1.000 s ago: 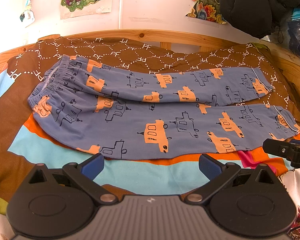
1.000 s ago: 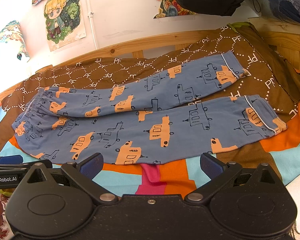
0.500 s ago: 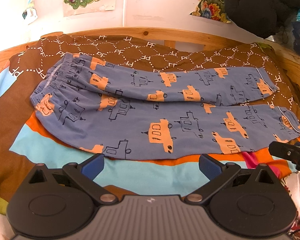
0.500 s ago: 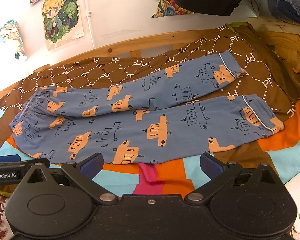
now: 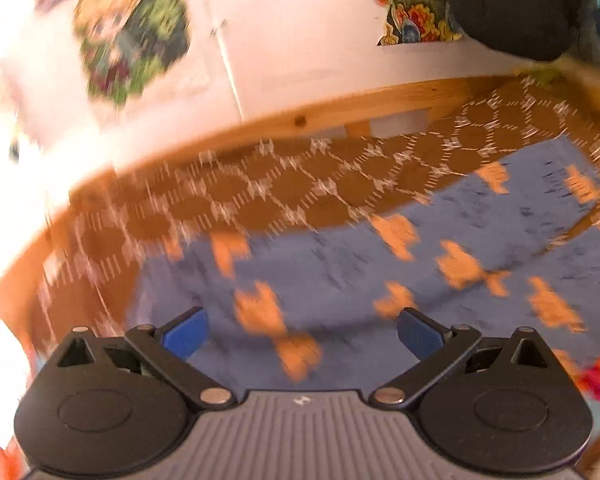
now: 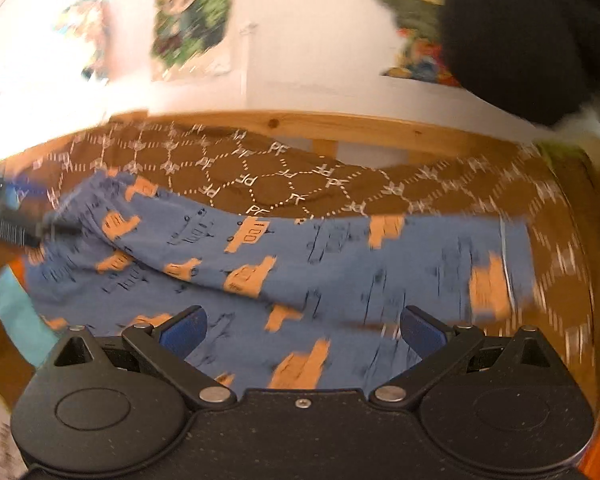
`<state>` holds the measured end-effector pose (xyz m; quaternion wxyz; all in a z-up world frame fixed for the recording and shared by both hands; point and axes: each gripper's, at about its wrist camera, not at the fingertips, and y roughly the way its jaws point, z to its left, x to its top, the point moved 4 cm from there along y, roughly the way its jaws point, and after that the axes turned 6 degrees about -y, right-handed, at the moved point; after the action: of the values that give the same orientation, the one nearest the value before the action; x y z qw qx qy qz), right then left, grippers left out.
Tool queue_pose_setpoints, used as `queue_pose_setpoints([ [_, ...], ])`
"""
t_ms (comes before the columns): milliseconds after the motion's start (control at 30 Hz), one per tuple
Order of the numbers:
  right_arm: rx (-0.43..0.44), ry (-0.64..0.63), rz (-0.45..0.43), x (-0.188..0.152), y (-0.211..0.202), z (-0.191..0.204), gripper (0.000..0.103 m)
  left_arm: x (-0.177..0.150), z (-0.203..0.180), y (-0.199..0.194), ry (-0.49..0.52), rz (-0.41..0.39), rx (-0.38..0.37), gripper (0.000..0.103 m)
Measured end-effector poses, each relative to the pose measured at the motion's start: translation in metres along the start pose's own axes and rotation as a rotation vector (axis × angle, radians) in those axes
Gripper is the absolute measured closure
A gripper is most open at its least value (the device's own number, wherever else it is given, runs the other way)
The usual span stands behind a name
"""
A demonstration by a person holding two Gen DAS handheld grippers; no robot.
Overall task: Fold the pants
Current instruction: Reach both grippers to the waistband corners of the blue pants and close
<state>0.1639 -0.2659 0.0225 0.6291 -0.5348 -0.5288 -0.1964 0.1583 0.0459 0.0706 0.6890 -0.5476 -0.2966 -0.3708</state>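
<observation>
Item: blue cotton pants printed with orange cars (image 6: 340, 264), lying lengthwise left to right across the bed under me; I am holding my left gripper (image 5: 302, 332) gaping wide over the waistband end, my right gripper (image 6: 302, 330) gaping wide over the cuff end.

Motion blur smears both wrist views. Ahead of the left gripper (image 5: 302, 332), the blue pants with orange car prints (image 5: 380, 280) lose all print detail, and their far end runs off the frame edge to its right. The colourful cartoon poster (image 5: 132, 40) beyond is illegible. Ahead of the right gripper (image 6: 302, 332), the pants' cuff end (image 6: 500, 276) is streaked. Far to its left, a dark, blurred object (image 6: 8, 224) is cut by the frame edge; its identity cannot be told.
</observation>
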Motion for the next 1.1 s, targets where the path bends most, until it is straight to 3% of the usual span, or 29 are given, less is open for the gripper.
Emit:
queue_pose_setpoints([
  [167, 0.092, -0.190, 0.071, 0.032, 0.066, -0.020, 0.001, 0.049, 0.010, 0.062, 0.072, 0.060, 0.026, 0.000],
  [300, 0.106, -0.222, 0.056, 0.059, 0.118, -0.036, 0.001, 0.061, 0.003, 0.124, 0.104, 0.139, 0.015, 0.000],
  [433, 0.191, -0.260, 0.141, 0.084, 0.172, -0.041, 0.001, 0.073, -0.001, 0.164, 0.154, 0.153, -0.032, 0.000],
  [533, 0.234, -0.320, 0.160, 0.102, 0.205, -0.041, 0.011, 0.079, 0.005, 0.188, 0.178, 0.163, -0.085, 0.005],
  [700, 0.368, -0.422, 0.269, 0.108, 0.248, -0.035, 0.020, 0.074, 0.006, 0.221, 0.276, 0.208, -0.210, 0.012],
  [767, 0.378, -0.464, 0.298, 0.104, 0.260, -0.034, 0.031, 0.070, 0.005, 0.229, 0.319, 0.234, -0.227, 0.014],
  [867, 0.375, -0.502, 0.302, 0.102, 0.270, -0.032, 0.036, 0.061, 0.002, 0.246, 0.368, 0.316, -0.148, 0.025],
  [967, 0.406, -0.518, 0.325, 0.101, 0.273, -0.033, 0.037, 0.056, 0.000, 0.247, 0.383, 0.325, -0.185, 0.032],
  [1000, 0.416, -0.516, 0.341, 0.100, 0.274, -0.035, 0.039, 0.054, 0.000, 0.247, 0.393, 0.326, -0.197, 0.040],
  [1067, 0.440, -0.482, 0.369, 0.098, 0.276, -0.040, 0.055, 0.052, -0.004, 0.248, 0.404, 0.336, -0.209, 0.067],
  [1100, 0.454, -0.460, 0.377, 0.098, 0.275, -0.042, 0.062, 0.051, -0.006, 0.248, 0.400, 0.343, -0.208, 0.088],
])
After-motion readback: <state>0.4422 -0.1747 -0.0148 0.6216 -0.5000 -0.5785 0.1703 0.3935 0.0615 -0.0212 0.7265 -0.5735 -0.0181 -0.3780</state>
